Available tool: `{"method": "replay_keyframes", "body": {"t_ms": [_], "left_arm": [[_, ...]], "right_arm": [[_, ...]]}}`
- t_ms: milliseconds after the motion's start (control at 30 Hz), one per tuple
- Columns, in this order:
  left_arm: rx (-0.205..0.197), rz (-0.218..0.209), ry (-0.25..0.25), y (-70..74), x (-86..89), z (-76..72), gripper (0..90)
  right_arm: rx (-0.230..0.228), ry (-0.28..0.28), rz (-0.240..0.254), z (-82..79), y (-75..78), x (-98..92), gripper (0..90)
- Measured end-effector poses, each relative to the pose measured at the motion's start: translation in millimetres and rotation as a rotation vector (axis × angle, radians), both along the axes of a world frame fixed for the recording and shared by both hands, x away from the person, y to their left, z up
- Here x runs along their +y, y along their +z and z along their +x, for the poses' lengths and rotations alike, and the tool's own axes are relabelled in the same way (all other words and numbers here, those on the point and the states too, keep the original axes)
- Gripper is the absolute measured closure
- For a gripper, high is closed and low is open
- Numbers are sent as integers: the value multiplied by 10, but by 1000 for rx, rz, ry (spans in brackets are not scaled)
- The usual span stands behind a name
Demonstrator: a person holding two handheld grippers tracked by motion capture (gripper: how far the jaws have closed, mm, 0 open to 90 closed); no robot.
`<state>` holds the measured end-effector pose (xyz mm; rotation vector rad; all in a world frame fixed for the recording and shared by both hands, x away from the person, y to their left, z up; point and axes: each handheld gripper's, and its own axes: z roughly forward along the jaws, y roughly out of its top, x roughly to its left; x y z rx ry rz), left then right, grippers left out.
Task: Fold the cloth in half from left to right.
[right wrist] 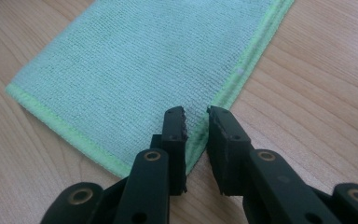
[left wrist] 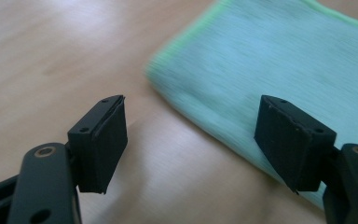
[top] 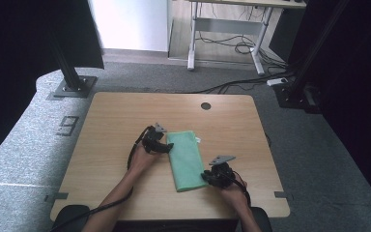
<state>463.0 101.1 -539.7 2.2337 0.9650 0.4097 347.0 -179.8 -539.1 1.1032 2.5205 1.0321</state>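
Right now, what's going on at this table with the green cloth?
A person at a wooden table is working on a folded green cloth with a handheld gripper in each hand. The left gripper sits at the cloth's far left edge, jaws wide open, with one jaw over the cloth and nothing gripped. The right gripper is at the near right corner, its jaws only slightly apart over the cloth's hemmed edge and not pinching it. The cloth lies flat on the table.

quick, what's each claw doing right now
left claw: open wide, empty, beside the green cloth
right claw: slightly open over the cloth's edge, not gripping it
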Motion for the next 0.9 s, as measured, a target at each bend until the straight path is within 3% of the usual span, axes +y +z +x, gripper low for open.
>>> {"method": "replay_keyframes", "body": {"t_ms": [400, 433, 467, 533, 700, 900], "left_arm": [[34, -31, -113, -20, -116, -779, 249], [34, -31, -113, -20, -116, -779, 249], [44, -40, -131, -30, -140, -904, 250], [49, -45, -147, -43, -163, -1020, 249], [43, -31, -165, -44, -149, -1183, 246], [37, -27, -142, -47, -14, -1153, 238]], "right_arm": [[-17, -1, -1, 9, -9, -10, 678], [-20, -4, -2, 9, -10, -11, 669], [-20, -5, -4, 7, -10, -12, 653], [-31, -6, -10, 10, -13, -16, 625], [-42, -18, -11, 10, -23, -23, 556], [-55, -14, -20, 0, -34, 64, 463]]}}
